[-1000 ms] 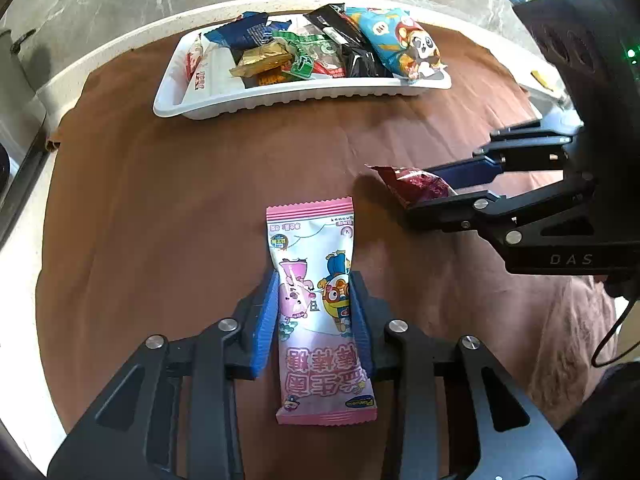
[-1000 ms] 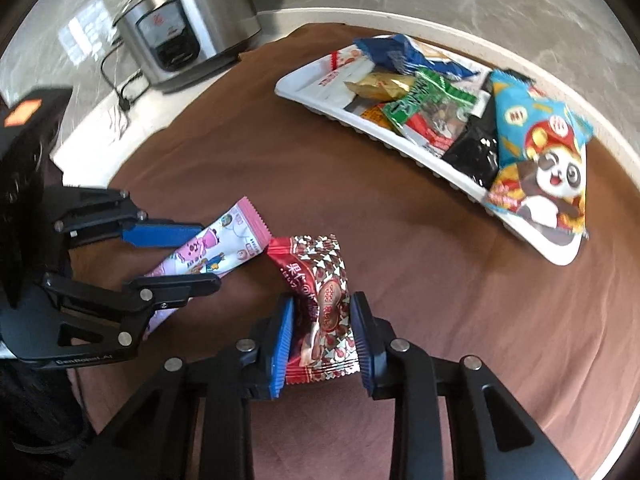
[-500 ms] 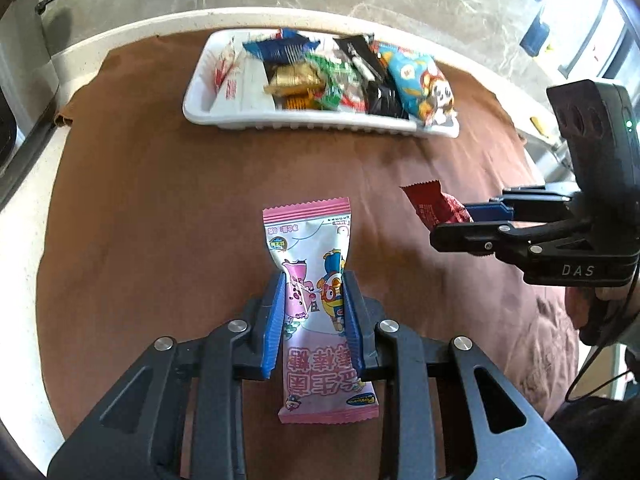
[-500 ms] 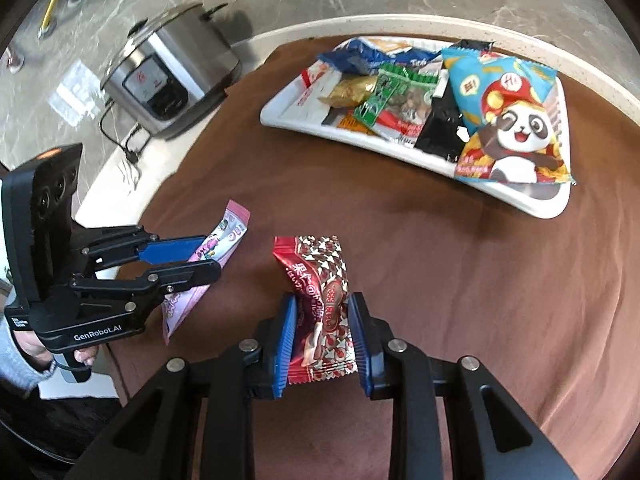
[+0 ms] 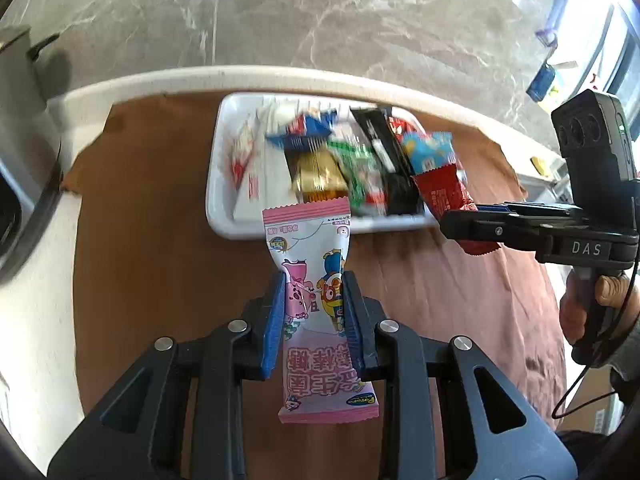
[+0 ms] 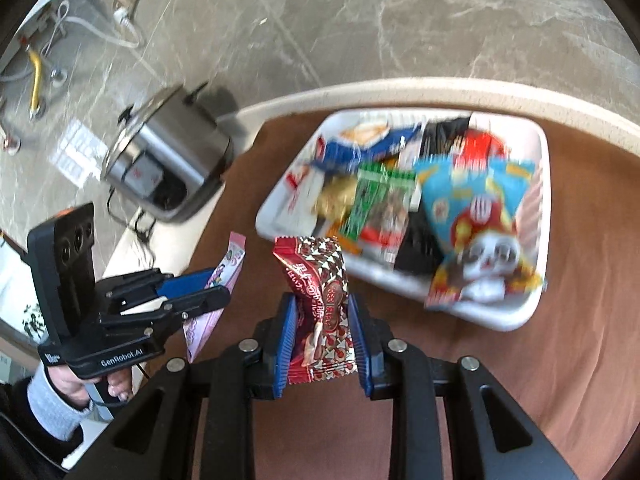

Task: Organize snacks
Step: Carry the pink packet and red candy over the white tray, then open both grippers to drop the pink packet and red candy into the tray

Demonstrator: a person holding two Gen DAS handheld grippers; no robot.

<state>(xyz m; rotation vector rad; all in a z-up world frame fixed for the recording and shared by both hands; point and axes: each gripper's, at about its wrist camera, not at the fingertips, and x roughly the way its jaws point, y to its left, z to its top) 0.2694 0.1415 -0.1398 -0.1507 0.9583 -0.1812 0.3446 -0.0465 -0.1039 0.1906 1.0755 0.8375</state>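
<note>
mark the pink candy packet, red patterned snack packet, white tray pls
Pink cartoon-printed candy packet [image 5: 310,240], left wrist view: upper printed face above the claw.
Red patterned foil snack packet [image 6: 316,276], right wrist view: middle of its front.
White rectangular plastic tray [image 6: 516,318], right wrist view: bare near rim.

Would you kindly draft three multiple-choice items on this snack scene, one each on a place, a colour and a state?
1. Where is the rice cooker?
A. on the white tray
B. off the brown cloth, left of the tray
C. in a gripper

2. What colour is the packet in the left gripper?
A. pink
B. green
C. black

3. What is the right gripper doing?
A. standing open, nothing in it
B. clamped on a red packet
C. resting inside the tray

Answers: 1 B, it stands beyond the brown cloth, left of the white tray. 2 A, the pink packet is pinched between the pads. 3 B, both pads squeeze the red packet.
</note>
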